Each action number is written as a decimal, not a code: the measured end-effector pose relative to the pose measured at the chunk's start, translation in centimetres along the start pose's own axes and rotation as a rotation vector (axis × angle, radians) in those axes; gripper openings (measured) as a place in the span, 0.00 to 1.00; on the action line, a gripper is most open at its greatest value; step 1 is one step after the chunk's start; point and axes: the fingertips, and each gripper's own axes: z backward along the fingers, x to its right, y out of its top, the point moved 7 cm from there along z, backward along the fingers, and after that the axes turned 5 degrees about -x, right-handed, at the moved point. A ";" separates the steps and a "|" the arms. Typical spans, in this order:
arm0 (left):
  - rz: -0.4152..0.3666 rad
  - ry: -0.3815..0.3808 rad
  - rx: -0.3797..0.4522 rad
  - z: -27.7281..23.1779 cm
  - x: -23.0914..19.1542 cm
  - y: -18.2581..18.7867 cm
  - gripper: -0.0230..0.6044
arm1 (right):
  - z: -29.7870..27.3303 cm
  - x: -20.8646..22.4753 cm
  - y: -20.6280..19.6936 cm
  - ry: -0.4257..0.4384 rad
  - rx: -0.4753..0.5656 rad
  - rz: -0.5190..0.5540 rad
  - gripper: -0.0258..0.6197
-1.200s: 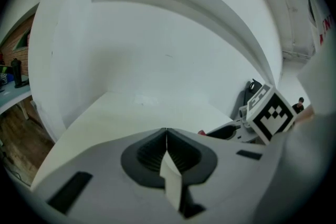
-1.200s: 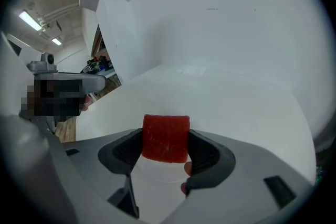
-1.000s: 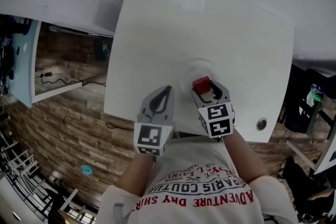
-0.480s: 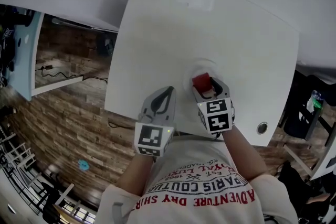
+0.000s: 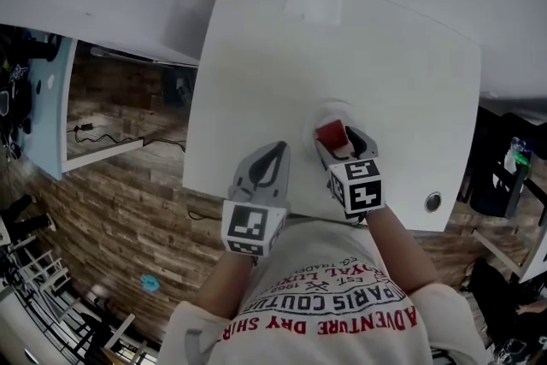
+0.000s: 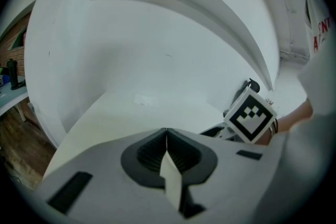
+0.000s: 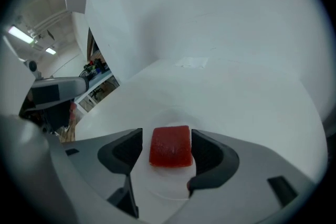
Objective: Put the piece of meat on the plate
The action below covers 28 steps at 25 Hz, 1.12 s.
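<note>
Right gripper (image 7: 167, 137) spread around meat (image 7: 170, 148) lying on plate (image 7: 157, 186); placement looks done. Left gripper (image 6: 166, 135) pressed together, idle.

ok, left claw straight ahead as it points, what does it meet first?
Looks free: left claw, jaws together, aims over the white table; nothing stands in its line until the white wall beyond. Tilt is unclear, so it might graze the table first.
</note>
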 end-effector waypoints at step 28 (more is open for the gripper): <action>-0.265 -0.218 0.398 8.0 0.5 14.0 0.05 | 19.4 -6.7 7.5 -0.280 0.720 -0.020 0.06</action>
